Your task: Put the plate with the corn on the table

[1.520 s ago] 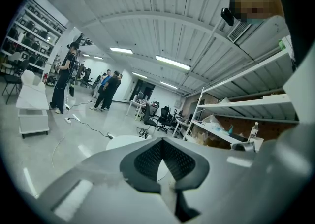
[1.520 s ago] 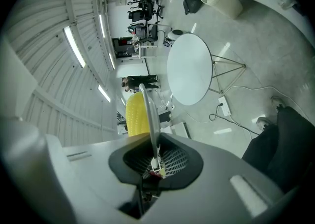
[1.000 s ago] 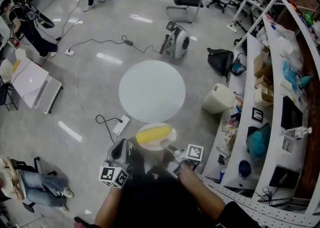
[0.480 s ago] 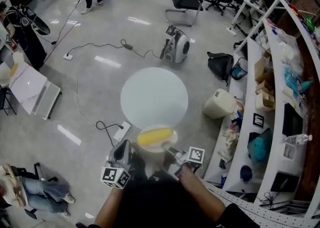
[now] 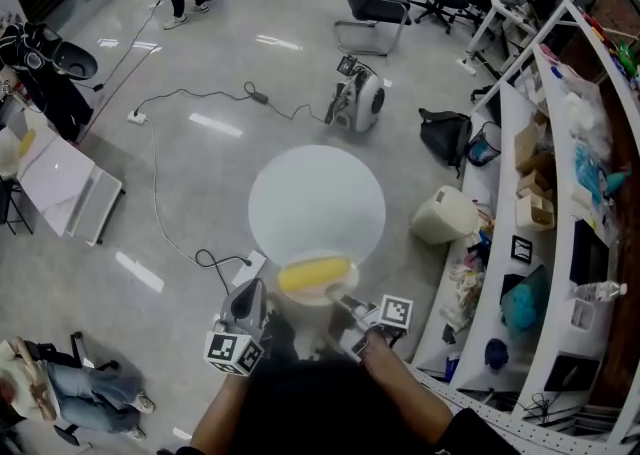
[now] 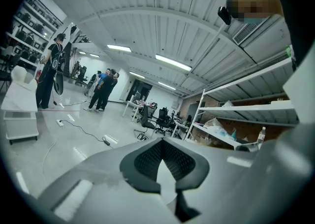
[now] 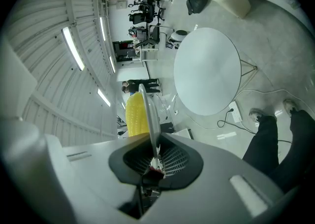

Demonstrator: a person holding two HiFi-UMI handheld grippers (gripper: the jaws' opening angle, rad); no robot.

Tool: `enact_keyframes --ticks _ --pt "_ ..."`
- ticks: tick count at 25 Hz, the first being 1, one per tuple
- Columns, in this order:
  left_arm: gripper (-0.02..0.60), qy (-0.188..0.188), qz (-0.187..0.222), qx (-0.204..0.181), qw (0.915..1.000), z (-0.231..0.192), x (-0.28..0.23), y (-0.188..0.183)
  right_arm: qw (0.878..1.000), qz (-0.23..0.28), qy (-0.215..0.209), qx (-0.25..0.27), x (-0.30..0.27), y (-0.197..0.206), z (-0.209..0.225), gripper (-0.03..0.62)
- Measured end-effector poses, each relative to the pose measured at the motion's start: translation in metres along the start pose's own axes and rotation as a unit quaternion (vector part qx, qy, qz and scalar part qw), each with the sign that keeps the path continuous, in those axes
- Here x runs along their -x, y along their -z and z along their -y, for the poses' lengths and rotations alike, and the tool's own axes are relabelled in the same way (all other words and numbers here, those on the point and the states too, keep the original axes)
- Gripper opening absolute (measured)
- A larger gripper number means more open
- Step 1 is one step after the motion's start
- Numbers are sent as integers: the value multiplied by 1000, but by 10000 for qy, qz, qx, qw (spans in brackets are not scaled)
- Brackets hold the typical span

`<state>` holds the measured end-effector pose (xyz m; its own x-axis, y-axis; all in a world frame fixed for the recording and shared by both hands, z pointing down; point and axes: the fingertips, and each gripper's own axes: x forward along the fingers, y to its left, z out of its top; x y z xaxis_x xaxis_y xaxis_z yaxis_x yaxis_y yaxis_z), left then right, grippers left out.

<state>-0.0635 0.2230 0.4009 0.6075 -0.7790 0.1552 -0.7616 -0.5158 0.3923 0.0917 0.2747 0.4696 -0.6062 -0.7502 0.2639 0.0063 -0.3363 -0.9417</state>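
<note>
Two hand-held grippers. Right hand-held gripper (image 7: 153,158): jaws nearly together, clamped on the near rim of the plate (image 5: 312,296). Corn (image 5: 313,272) lies on the plate, carried in the air by the near edge of the round white counter (image 5: 316,193). Left hand-held gripper (image 6: 163,142): jaws together, empty, near left of the plate.

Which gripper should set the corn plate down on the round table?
Right. The right gripper pinches the plate by its rim, corn on top, beside the table; the left gripper holds nothing.
</note>
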Motion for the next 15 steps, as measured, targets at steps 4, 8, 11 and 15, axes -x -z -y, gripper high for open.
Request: enact_keyframes --ticks 4,8,11,15 --pt "3 57 -27 -4 10000 -11 -11 -8 10000 64 -2 -8 -14 -6 -7 34" --pt "3 120 -65 14 9999 -23 -22 -15 9999 137 15 -7 -28 -12 -12 34" --pt "3 158 -93 33 9998 -34 -29 -21 9998 200 16 -21 -39 -14 -18 34" --pt "2 213 -117 64 9997 -51 -38 -30 9996 266 44 24 -55 -17 -23 34"
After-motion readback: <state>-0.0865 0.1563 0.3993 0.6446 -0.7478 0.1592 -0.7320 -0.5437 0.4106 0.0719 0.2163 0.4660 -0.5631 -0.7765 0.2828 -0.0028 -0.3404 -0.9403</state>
